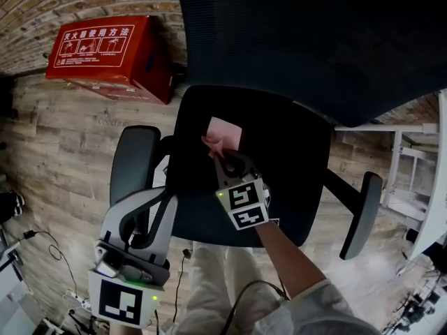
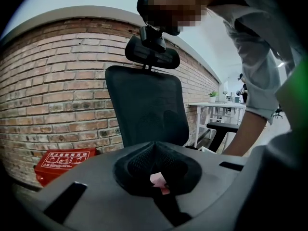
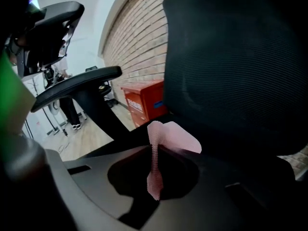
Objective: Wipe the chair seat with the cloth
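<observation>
I look down on a black office chair whose seat (image 1: 293,166) fills the middle of the head view. A pink cloth (image 1: 222,132) lies on the seat's rear middle. My right gripper (image 1: 222,153) is shut on the cloth's near edge and reaches in from the front. In the right gripper view the cloth (image 3: 173,138) rises from the closed jaws and folds over toward the backrest (image 3: 240,66). My left gripper (image 1: 170,190) is at the seat's left edge, and its jaws pinch black mesh (image 2: 155,160). The cloth (image 2: 159,181) shows just past them.
The tall backrest (image 1: 314,40) overhangs the seat's far side. Armrests stand at the left (image 1: 133,162) and right (image 1: 362,215). A red box (image 1: 112,54) sits on the wooden floor by the brick wall. A white desk (image 1: 412,159) is at the right.
</observation>
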`<state>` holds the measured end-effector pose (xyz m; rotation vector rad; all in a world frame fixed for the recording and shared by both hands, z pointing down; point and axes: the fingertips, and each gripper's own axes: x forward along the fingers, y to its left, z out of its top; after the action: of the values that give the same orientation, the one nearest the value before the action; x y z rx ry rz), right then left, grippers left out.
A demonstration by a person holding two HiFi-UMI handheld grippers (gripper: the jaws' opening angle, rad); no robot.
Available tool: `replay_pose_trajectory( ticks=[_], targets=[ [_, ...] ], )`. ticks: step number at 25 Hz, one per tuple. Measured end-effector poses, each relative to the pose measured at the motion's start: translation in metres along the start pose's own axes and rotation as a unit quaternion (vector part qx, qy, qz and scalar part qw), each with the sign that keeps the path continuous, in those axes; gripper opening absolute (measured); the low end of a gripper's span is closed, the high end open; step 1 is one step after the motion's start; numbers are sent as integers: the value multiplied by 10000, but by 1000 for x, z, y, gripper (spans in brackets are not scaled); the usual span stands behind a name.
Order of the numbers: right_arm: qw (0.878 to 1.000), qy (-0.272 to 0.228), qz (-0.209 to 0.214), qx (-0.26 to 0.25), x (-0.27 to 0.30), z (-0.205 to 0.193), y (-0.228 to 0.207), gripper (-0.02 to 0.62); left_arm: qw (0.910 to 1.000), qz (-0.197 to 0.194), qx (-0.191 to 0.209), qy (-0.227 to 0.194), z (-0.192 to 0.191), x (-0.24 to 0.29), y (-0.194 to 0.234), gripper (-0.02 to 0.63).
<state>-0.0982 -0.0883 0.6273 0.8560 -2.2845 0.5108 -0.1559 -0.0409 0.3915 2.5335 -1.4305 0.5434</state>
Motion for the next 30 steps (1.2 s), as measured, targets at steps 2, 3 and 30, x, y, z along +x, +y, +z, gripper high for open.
replay_pose_trajectory(
  ticks=[2,3,30],
  targets=[
    [9998,-20,162,-63,5,4,17,52,10000,60,-12,-2,-2,-6,2,18],
    [9997,-25,236,-83,7,5,26,52,10000,87,-21,-7,-3,-9,2,18],
    [9990,-21,-348,285,-23,-22,-1,52,9996,-218,63,-174,7,3,-36,18]
  ],
)
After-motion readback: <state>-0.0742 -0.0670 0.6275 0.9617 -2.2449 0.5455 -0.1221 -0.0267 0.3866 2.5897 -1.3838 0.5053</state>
